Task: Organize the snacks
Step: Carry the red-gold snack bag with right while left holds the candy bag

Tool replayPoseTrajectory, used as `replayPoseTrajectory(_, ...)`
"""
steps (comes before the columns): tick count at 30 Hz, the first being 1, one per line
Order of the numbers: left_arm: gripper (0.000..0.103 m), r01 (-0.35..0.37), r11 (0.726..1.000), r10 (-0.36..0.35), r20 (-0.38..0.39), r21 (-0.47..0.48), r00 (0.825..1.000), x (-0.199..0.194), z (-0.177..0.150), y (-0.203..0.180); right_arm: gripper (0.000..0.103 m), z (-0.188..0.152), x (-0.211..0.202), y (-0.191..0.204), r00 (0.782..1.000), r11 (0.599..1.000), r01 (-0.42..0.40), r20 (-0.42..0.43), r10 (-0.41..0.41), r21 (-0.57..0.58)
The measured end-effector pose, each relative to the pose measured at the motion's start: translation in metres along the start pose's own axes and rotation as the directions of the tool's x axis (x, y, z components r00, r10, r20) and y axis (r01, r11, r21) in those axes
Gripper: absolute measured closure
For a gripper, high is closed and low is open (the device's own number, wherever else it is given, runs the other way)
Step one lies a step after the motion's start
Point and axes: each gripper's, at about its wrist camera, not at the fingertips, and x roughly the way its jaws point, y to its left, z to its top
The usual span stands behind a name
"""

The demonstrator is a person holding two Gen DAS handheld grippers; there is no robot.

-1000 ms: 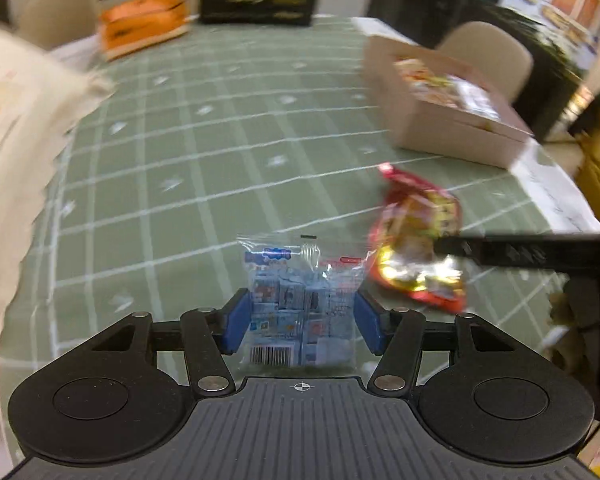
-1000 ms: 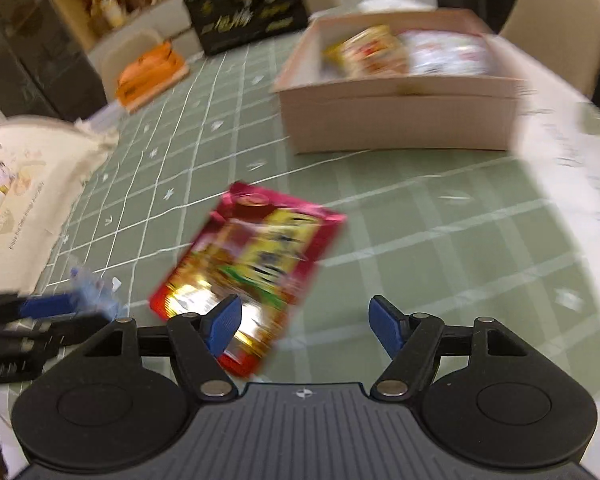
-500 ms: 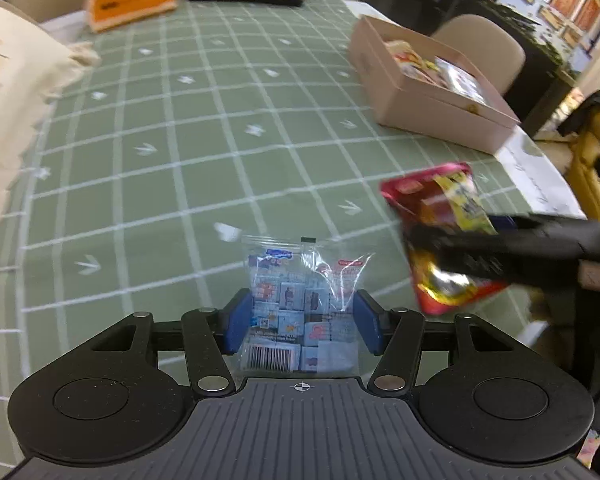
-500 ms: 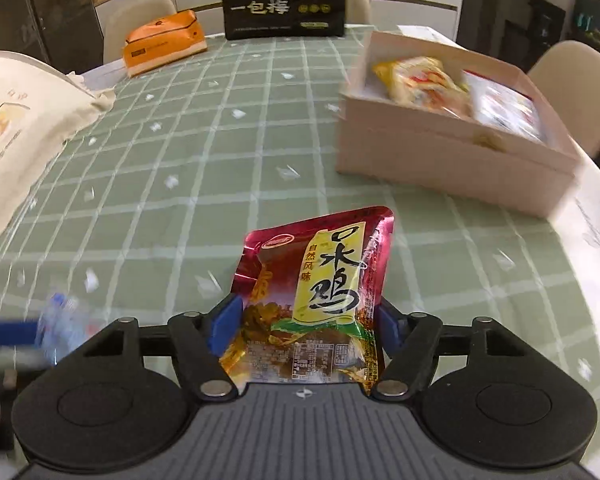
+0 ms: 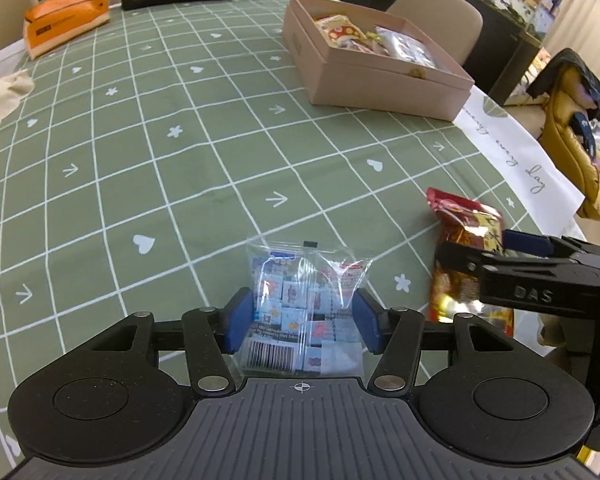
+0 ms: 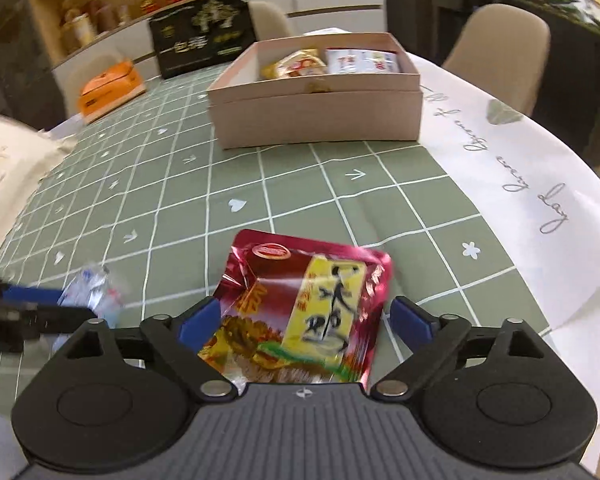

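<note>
On the table (image 5: 188, 148), the open box (image 5: 380, 80) lies ahead to my right with snack packets (image 5: 342, 32) in it; the tissue pack (image 5: 66, 16) lies far left

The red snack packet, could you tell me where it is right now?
The red snack packet sits between the right gripper fingers above the green tablecloth, short of the pink box.
</note>
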Motion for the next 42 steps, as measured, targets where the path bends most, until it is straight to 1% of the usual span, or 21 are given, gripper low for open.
replayPoseTrajectory(3, 0.042, -0.008, 1.000, 0.008, 0.001, 0.008, 1.000, 0.000, 0.000, -0.001, 0.002, 0.003, 0.007, 0.013, 0.998, 0.998, 0.063, -0.014, -0.063, 0.016)
replayPoseTrajectory(7, 0.042, -0.010, 1.000, 0.010, 0.002, 0.003, 1.000, 0.001, 0.000, -0.001, 0.000, 0.011, 0.019, 0.028, 0.984, 0.982, 0.176, -0.045, -0.173, 0.063)
replayPoseTrajectory(9, 0.042, -0.005, 1.000, 0.005, -0.002, -0.002, 1.000, 0.001, 0.000, 0.000, 0.000, 0.011, 0.024, 0.035, 0.978, 0.979, 0.203, -0.043, -0.202, 0.030)
replayPoseTrajectory(11, 0.042, 0.002, 1.000, -0.002, -0.003, -0.008, 1.000, 0.001, 0.000, 0.002, 0.000, 0.011, 0.024, 0.032, 0.986, 0.987, 0.160, -0.043, -0.161, -0.015)
replayPoseTrajectory(14, 0.040, 0.012, 1.000, -0.012, -0.005, -0.014, 1.000, 0.002, -0.001, 0.003, 0.000, 0.003, 0.015, 0.020, 0.997, 0.991, 0.064, -0.039, -0.069, -0.121)
replayPoseTrajectory(18, 0.038, 0.014, 1.000, -0.014, 0.001, 0.003, 1.000, 0.003, -0.002, 0.002, 0.000, -0.010, 0.002, -0.004, 1.000, 0.983, 0.015, -0.018, -0.018, -0.183)
replayPoseTrajectory(22, 0.036, 0.002, 0.999, -0.002, 0.008, 0.039, 1.000, 0.003, -0.005, -0.003, 0.000, -0.012, -0.001, -0.010, 0.999, 0.977, -0.015, -0.035, 0.007, -0.214)
replayPoseTrajectory(24, 0.036, -0.002, 0.999, 0.001, 0.009, 0.047, 1.000, 0.003, -0.005, -0.004, 0.001, -0.007, 0.000, -0.009, 0.998, 0.978, -0.019, -0.060, 0.006, -0.209)
replayPoseTrajectory(25, 0.036, 0.000, 0.999, 0.000, 0.010, 0.047, 1.000, 0.003, -0.005, -0.003, 0.001, -0.004, 0.000, -0.009, 0.998, 0.982, -0.014, -0.069, 0.001, -0.188)
replayPoseTrajectory(26, 0.036, 0.002, 0.999, -0.002, 0.009, 0.046, 1.000, 0.003, -0.005, -0.003, 0.004, -0.001, -0.002, -0.010, 0.997, 0.988, -0.003, -0.073, -0.009, -0.155)
replayPoseTrajectory(27, 0.036, 0.003, 0.999, -0.004, 0.009, 0.046, 1.000, 0.003, -0.005, -0.002, 0.006, 0.002, -0.005, -0.009, 0.998, 0.992, 0.012, -0.064, -0.020, -0.128)
replayPoseTrajectory(30, 0.036, 0.003, 0.999, -0.003, 0.009, 0.048, 1.000, 0.003, -0.005, -0.002, 0.006, 0.008, -0.022, 0.000, 0.999, 0.995, 0.051, 0.017, -0.050, -0.087)
replayPoseTrajectory(31, 0.036, 0.002, 0.999, -0.002, 0.007, 0.049, 1.000, 0.003, -0.005, -0.002, 0.006, 0.010, -0.023, 0.003, 0.998, 0.996, 0.053, 0.029, -0.051, -0.068)
replayPoseTrajectory(33, 0.036, -0.004, 0.998, 0.004, 0.005, 0.062, 1.000, 0.004, -0.005, -0.004, 0.006, 0.012, -0.016, 0.006, 0.999, 0.999, 0.029, 0.015, -0.029, -0.025)
replayPoseTrajectory(34, 0.035, -0.008, 0.998, 0.007, 0.005, 0.069, 1.000, 0.004, -0.006, -0.005, 0.006, 0.012, -0.009, 0.009, 0.999, 0.999, 0.036, 0.000, -0.036, -0.025)
replayPoseTrajectory(35, 0.035, -0.010, 0.997, 0.009, 0.005, 0.075, 1.000, 0.004, -0.006, -0.006, 0.006, 0.012, -0.001, 0.012, 0.998, 0.997, 0.068, -0.016, -0.068, -0.031)
replayPoseTrajectory(37, 0.035, -0.010, 0.997, 0.010, 0.005, 0.079, 1.000, 0.004, -0.006, -0.006, 0.005, 0.012, 0.014, 0.016, 0.985, 0.986, 0.156, -0.061, -0.160, -0.064)
replayPoseTrajectory(38, 0.035, -0.009, 0.997, 0.009, 0.006, 0.080, 1.000, 0.004, -0.006, -0.006, 0.004, 0.011, 0.015, 0.016, 0.984, 0.984, 0.165, -0.054, -0.168, -0.068)
replayPoseTrajectory(39, 0.035, -0.009, 0.997, 0.009, 0.006, 0.081, 1.000, 0.004, -0.006, -0.006, 0.004, 0.011, 0.014, 0.012, 0.984, 0.983, 0.170, -0.050, -0.173, -0.063)
replayPoseTrajectory(41, 0.035, -0.012, 0.996, 0.012, 0.004, 0.083, 1.000, 0.004, -0.006, -0.006, 0.002, 0.008, 0.013, 0.003, 0.989, 0.991, 0.129, -0.063, -0.131, -0.030)
replayPoseTrajectory(42, 0.035, -0.014, 0.996, 0.014, 0.002, 0.083, 1.000, 0.004, -0.005, -0.007, 0.004, 0.008, 0.011, 0.001, 0.991, 0.993, 0.115, -0.069, -0.118, -0.039)
